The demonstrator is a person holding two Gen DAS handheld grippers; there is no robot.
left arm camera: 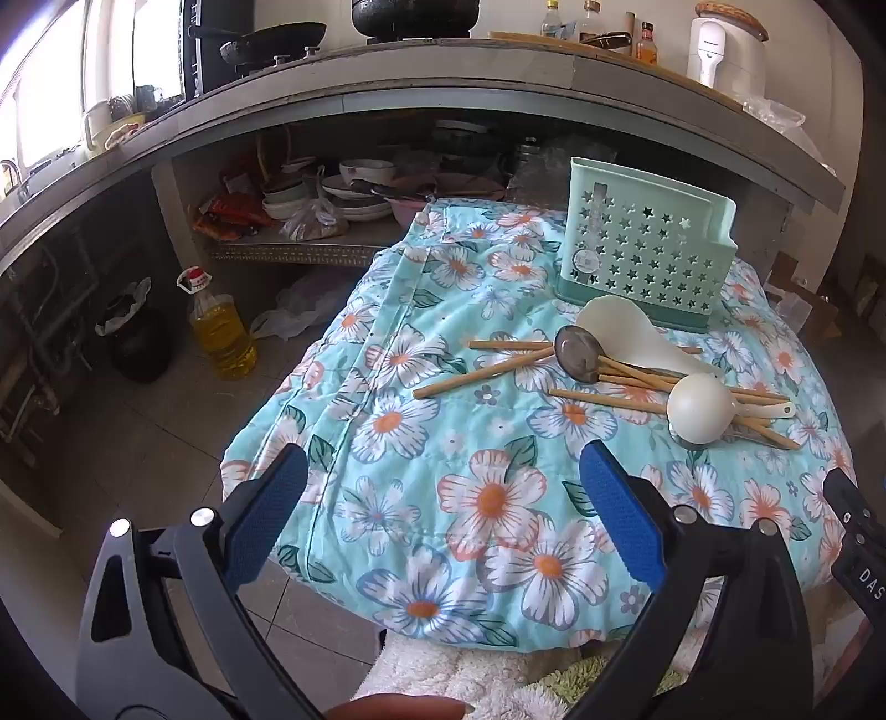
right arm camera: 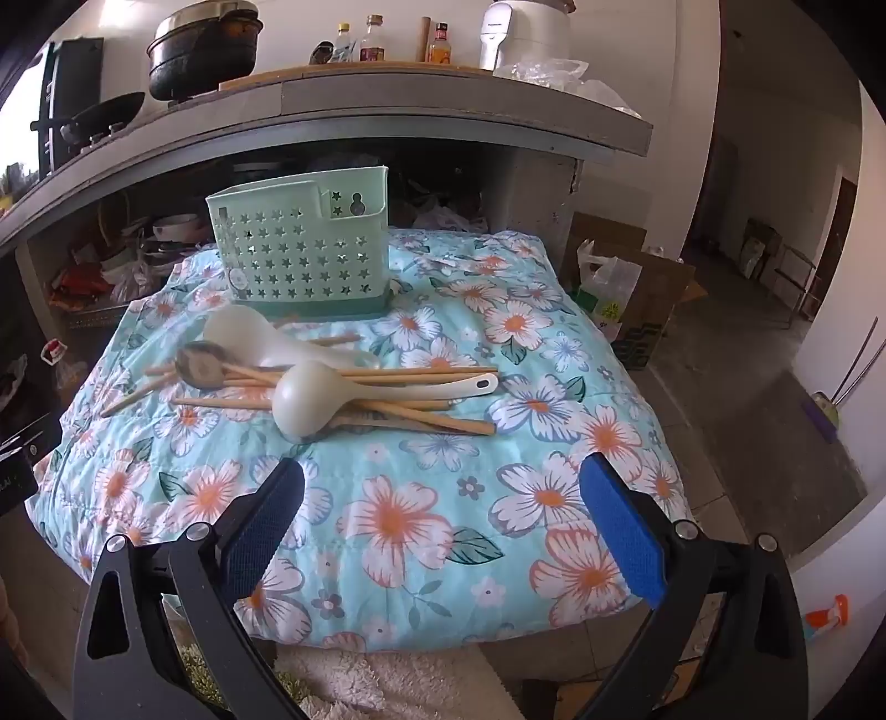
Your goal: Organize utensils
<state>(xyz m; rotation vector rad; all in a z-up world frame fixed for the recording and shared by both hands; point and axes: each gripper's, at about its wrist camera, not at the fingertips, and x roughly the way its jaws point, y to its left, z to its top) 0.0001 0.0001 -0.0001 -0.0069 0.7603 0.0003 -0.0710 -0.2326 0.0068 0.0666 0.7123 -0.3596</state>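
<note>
A mint green utensil holder (left arm camera: 642, 243) (right arm camera: 302, 252) with star holes stands upright at the far side of the floral cloth. In front of it lies a pile: a white ladle (left arm camera: 700, 407) (right arm camera: 310, 401), a white rice paddle (left arm camera: 626, 329) (right arm camera: 249, 332), a metal spoon (left arm camera: 578, 351) (right arm camera: 199, 363) and several wooden chopsticks (left arm camera: 482, 376) (right arm camera: 421, 371). My left gripper (left arm camera: 443, 509) is open and empty above the near part of the cloth. My right gripper (right arm camera: 443, 515) is open and empty, near the front edge, short of the pile.
The floral cloth (left arm camera: 443, 443) (right arm camera: 443, 443) covers a low table. Behind it runs a counter with pots, bottles and a white appliance (left arm camera: 714, 50). An oil bottle (left arm camera: 219, 327) stands on the floor at left. A cardboard box (right arm camera: 648, 304) sits at right.
</note>
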